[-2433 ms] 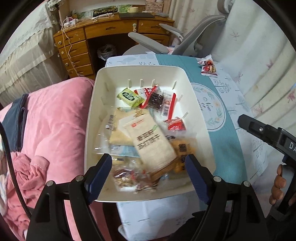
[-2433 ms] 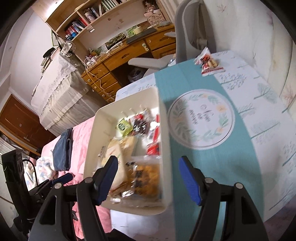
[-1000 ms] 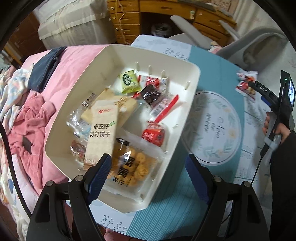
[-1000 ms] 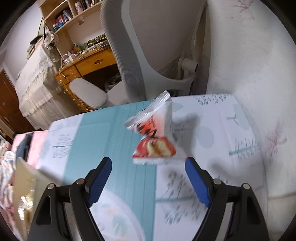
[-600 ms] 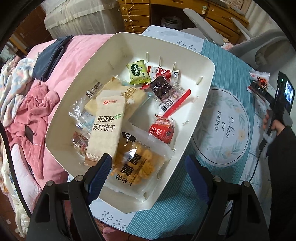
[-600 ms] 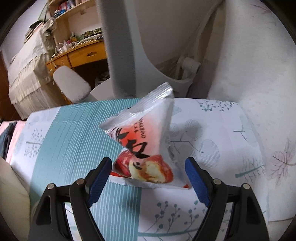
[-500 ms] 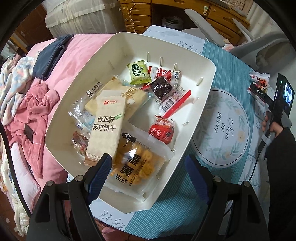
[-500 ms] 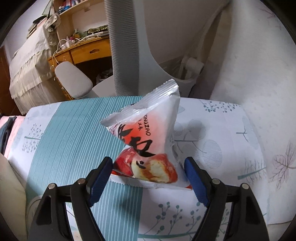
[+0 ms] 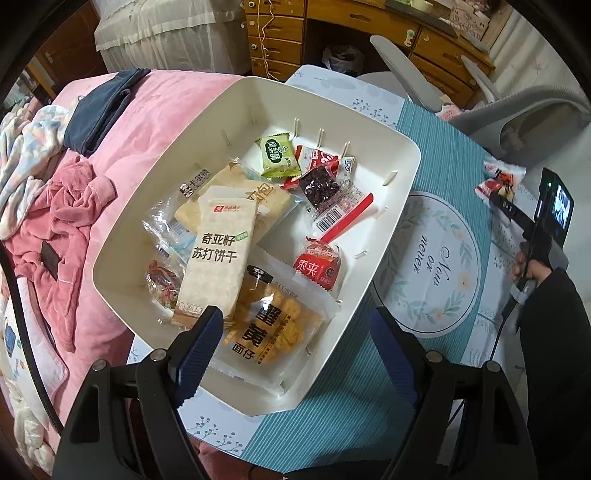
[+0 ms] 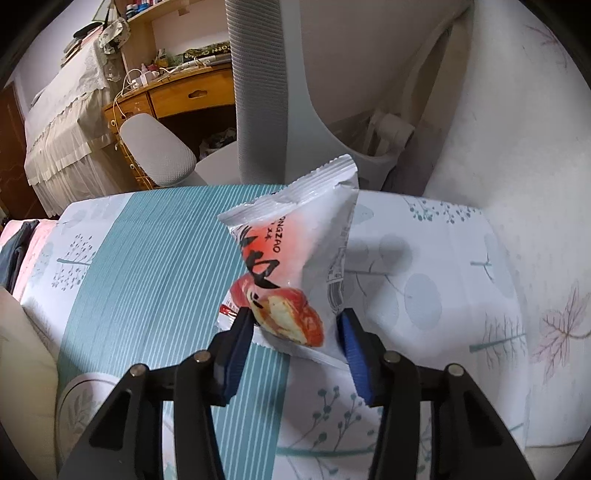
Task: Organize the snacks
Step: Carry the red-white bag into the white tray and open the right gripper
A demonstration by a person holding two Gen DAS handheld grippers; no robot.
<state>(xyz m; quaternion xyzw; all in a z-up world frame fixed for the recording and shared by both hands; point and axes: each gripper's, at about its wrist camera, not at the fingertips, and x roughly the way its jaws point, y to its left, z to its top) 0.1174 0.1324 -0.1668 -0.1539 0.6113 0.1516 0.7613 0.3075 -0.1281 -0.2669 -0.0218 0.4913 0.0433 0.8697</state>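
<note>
A white snack packet (image 10: pixel 295 258) with red print lies on the tablecloth at the far end of the table. My right gripper (image 10: pixel 295 328) has its blue fingers closed against the packet's lower sides. The packet also shows small in the left wrist view (image 9: pixel 502 179), next to the right gripper (image 9: pixel 496 201). A white bin (image 9: pixel 399 206) holds several snack packets, among them a cracker pack (image 9: pixel 221 251) and an orange noodle snack bag (image 9: pixel 273 332). My left gripper (image 9: pixel 295 350) is open and empty, above the bin's near end.
The table has a teal striped runner (image 10: pixel 147 266) with a round printed mat (image 9: pixel 436 258). A grey office chair (image 10: pixel 266 92) stands right behind the table's far edge. A pink bed with clothes (image 9: pixel 74 206) lies left of the bin. A wooden desk (image 9: pixel 351 33) is beyond.
My right gripper's fingers have closed in from wide open onto the packet's sides. The left gripper has hardly moved over the bin.
</note>
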